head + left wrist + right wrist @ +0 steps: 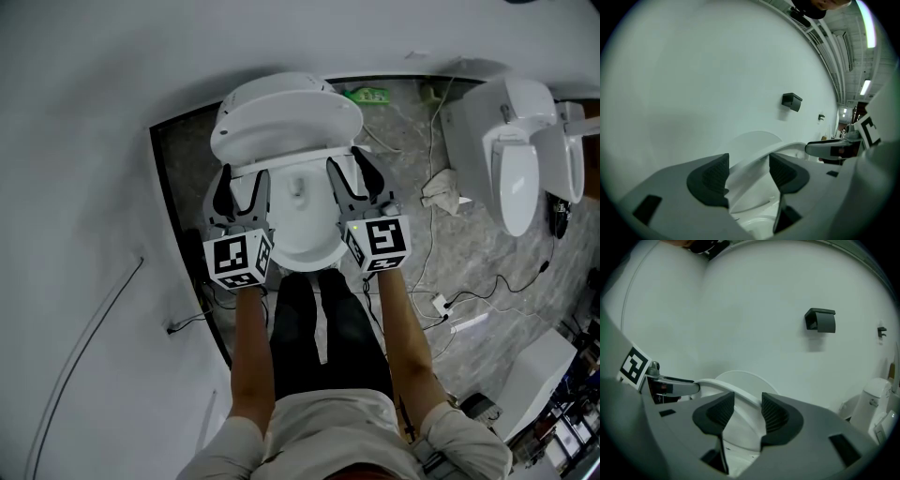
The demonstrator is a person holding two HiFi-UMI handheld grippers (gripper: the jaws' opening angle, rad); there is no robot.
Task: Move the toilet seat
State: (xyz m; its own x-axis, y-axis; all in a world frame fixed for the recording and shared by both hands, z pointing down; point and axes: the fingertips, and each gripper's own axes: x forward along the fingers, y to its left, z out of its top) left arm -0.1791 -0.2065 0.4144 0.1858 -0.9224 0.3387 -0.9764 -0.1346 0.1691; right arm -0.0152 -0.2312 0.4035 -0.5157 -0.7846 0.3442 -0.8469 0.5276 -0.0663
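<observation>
A white toilet (302, 223) stands against the wall with its lid (286, 112) tilted up at the back. My left gripper (242, 189) is at the left side of the toilet seat, my right gripper (354, 178) at the right side. In the left gripper view the seat's rim (787, 149) runs between the pads of that gripper (749, 176) and fills the gap. The right gripper (744, 413) has the seat's rim (717, 384) between its pads in the same way. Each gripper shows in the other's view across the bowl.
A second white toilet (516, 159) stands to the right on the grey marbled floor. Cables and a plug strip (441, 302) lie on the floor beside a crumpled cloth (445, 192). A black holder (820, 320) hangs on the white wall behind.
</observation>
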